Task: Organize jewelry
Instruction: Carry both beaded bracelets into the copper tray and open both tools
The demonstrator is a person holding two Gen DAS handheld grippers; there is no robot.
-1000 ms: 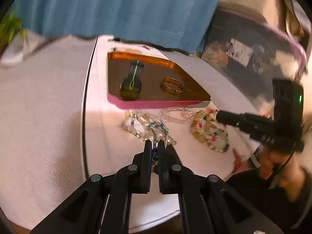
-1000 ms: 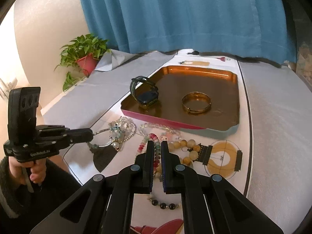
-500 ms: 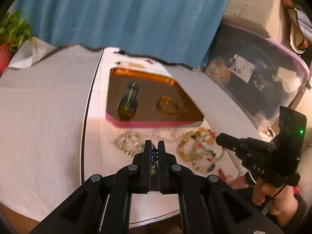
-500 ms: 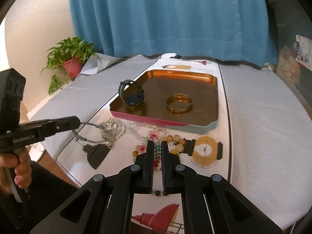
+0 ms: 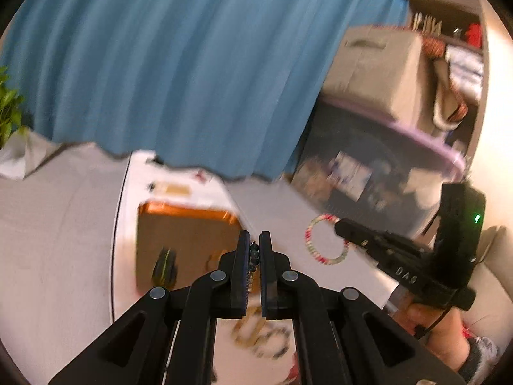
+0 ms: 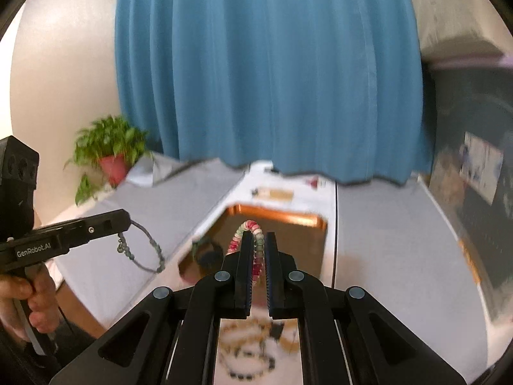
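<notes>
Potted plant at ten o'clock only in right view; left gripper fingers pinch a dark beaded bracelet, right gripper fingers a pink-green bracelet, above the orange tray.

Two bracelets up in the air, the rest of the jewelry down by the tray!
Pink-and-white beaded bracelet hangs as an open ring above the copper tray; a thin grey-green bracelet dangles left of the tray. Inside it: a dark watch and a gold bangle, blurred. More beaded bracelets lie just in front.
</notes>
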